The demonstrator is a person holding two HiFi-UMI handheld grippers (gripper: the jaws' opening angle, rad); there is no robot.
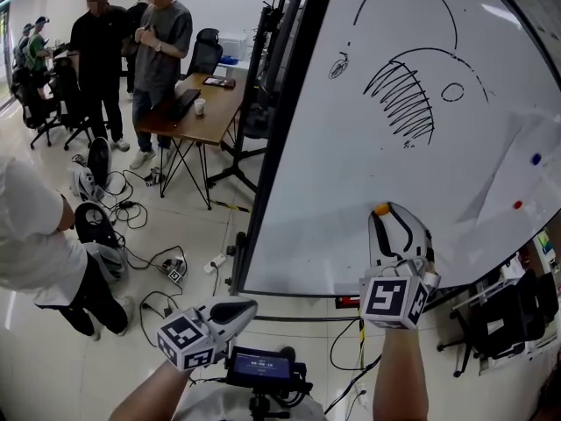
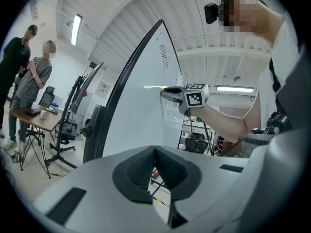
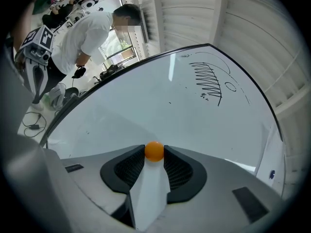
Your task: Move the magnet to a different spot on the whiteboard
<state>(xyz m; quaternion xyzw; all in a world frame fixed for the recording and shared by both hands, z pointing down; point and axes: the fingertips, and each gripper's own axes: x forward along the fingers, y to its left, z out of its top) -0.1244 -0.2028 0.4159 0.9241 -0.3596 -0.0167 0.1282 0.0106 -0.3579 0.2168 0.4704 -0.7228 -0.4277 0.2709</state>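
Item: orange magnet [image 1: 381, 209], pinched between the very tips of my right tool [image 3: 154, 155] low on the whiteboard [image 1: 333, 200]; left tool [image 2: 154, 150] closed, empty; risk: round magnet, shallow grip, so it may squirt free as I pull.

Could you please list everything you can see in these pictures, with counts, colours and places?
whiteboard: one, white, dark frame, right side
marker drawing: one, black, upper whiteboard
orange magnet: one, orange, low on the whiteboard
blue magnet: one, blue, whiteboard's right edge
red magnet: one, red, below the blue magnet
desk: one, brown, left of the whiteboard
bystanders: two by the desk, black and grey shirts
cables: several, black, on the floor
left tool: one, white, shut, empty, held low
right tool: one, white, gripping the orange magnet
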